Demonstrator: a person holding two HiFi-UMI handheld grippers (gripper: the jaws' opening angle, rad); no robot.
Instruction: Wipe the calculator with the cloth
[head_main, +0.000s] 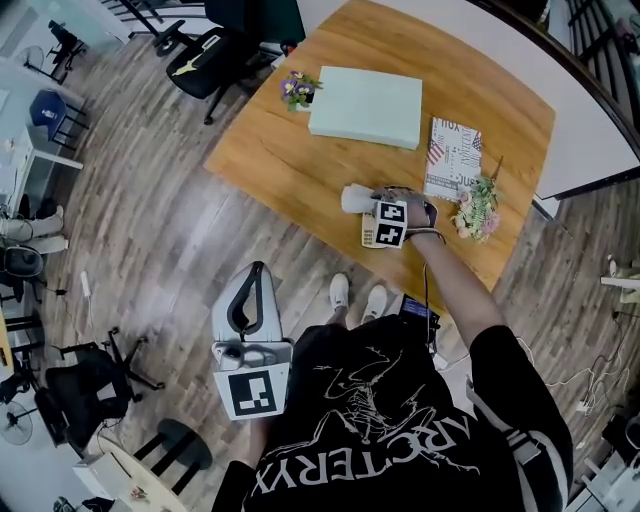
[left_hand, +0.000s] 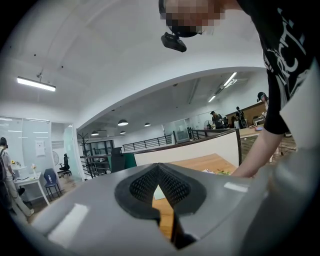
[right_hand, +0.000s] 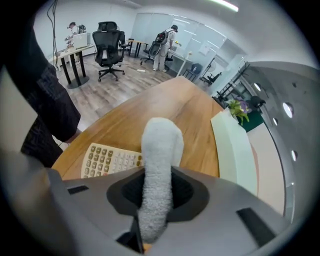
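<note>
A beige calculator lies near the front edge of the wooden table. My right gripper is shut on a rolled white cloth, which sticks out past the jaws. In the right gripper view the cloth hangs just right of the calculator's keys; whether they touch cannot be told. My left gripper is held low over the floor, away from the table, with its jaws closed together on nothing.
A pale green box lies at the table's far side, beside a small potted flower. A printed booklet and a flower bunch sit right of the calculator. Office chairs stand beyond the table.
</note>
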